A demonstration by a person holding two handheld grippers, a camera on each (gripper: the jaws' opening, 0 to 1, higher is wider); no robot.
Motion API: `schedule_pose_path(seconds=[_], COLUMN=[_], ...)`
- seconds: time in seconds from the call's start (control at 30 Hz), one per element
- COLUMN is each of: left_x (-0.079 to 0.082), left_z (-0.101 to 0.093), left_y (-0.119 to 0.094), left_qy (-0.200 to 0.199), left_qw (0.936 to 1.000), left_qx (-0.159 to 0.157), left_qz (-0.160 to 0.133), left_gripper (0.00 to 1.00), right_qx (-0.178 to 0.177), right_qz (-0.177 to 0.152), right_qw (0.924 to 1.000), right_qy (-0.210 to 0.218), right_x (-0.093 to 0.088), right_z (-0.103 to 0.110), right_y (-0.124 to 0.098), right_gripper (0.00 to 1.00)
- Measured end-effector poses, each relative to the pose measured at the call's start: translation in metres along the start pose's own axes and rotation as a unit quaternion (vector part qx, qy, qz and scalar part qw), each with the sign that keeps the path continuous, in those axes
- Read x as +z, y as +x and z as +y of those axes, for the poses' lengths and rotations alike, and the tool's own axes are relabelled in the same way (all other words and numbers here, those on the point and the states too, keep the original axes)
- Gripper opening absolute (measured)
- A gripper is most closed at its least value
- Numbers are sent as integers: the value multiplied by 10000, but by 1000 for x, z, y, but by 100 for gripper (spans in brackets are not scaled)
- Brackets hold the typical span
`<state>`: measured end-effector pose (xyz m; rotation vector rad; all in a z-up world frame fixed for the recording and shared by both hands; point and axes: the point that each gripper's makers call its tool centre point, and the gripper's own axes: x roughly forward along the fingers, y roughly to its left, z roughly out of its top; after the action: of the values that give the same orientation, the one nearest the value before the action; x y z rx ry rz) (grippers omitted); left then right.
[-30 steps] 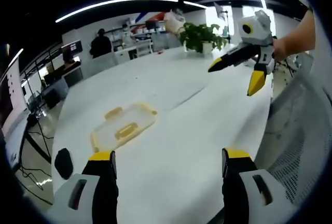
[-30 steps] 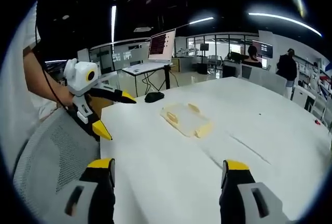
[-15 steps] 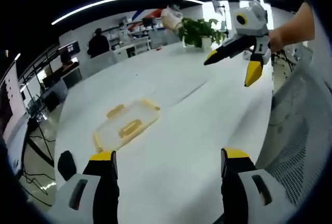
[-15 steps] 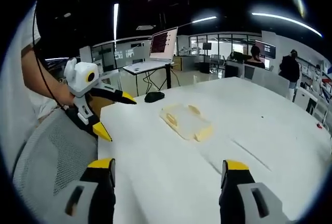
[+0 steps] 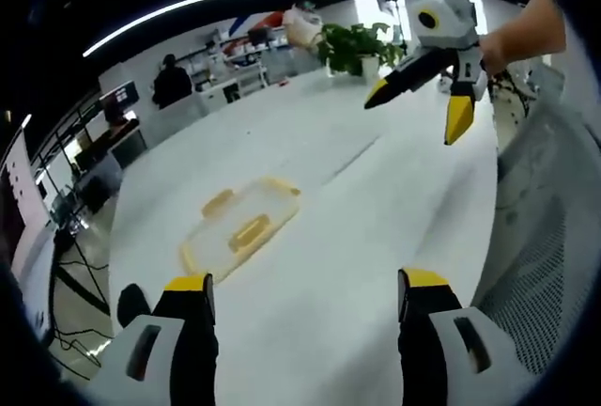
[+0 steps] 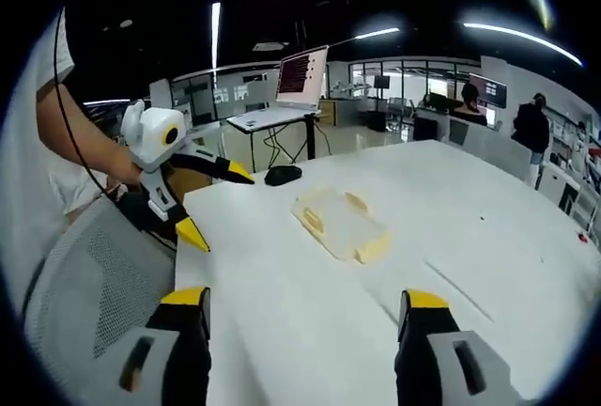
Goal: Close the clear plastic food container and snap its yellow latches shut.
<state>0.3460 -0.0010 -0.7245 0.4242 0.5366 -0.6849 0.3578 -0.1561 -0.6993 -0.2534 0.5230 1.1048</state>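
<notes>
The clear plastic container (image 5: pixel 242 227) with yellow latches lies flat on the white table (image 5: pixel 357 218), apart from both grippers. My left gripper (image 5: pixel 308 284) is open and holds nothing, with the container ahead of its left jaw. My right gripper (image 5: pixel 418 115) hangs open in the air at the upper right, held by a hand. In the right gripper view the container (image 6: pixel 340 223) sits mid-table beyond my open right gripper (image 6: pixel 303 298). The left gripper (image 6: pixel 218 207) shows at the left, open, above the table's edge.
A grey mesh chair (image 5: pixel 540 237) stands against the near table edge, chair (image 6: pixel 84 274). A black mouse (image 6: pixel 282 174) lies near the table's corner. A potted plant (image 5: pixel 357 44) stands at the far end. A laptop on a stand (image 6: pixel 300 77) and people are beyond.
Both cameras have shifted a little, and the container sits slightly nearer in the left gripper view. Both grippers stay open. The container has not moved on the table.
</notes>
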Motion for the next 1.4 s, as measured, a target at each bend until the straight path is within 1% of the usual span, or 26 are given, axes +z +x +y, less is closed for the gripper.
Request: schedule_pose_path(seconds=[0.07, 0.1, 0.2, 0.43, 0.7, 0.77, 0.93, 1.17, 1.4], left_x=[1, 1, 0, -5, -8, -6, -6, -10, -9], left_z=[0, 1, 1, 3, 14, 17, 24, 34, 38], left_y=[1, 2, 4, 6, 8, 7, 8, 10, 12], left_qy=[3, 89, 94, 258, 282, 292, 274, 338, 371], left_qw=[10000, 9999, 9999, 9993, 9992, 9992, 9994, 9990, 9988], left_qx=[-32, -43, -106, -192, -172, -150, -127, -142, -192], left_qz=[-14, 15, 42, 164, 221, 213, 196, 247, 259], left_gripper=[77, 76, 77, 78, 76, 74, 75, 74, 74], right_qx=[1, 4, 18, 59, 87, 84, 105, 87, 58], right_qz=[18, 37, 67, 126, 211, 224, 266, 297, 305], right_qw=[10000, 10000, 10000, 9999, 9997, 9996, 9995, 9993, 9991], right_qy=[13, 5, -1, -51, -128, -162, -148, -223, -291], right_x=[0, -1, -1, 0, -2, -3, -4, -1, 3], right_z=[-2, -2, -4, -6, -11, -12, -14, -18, -27], right_y=[1, 2, 3, 7, 13, 14, 17, 20, 22], right_gripper=[82, 82, 82, 81, 80, 79, 79, 78, 78])
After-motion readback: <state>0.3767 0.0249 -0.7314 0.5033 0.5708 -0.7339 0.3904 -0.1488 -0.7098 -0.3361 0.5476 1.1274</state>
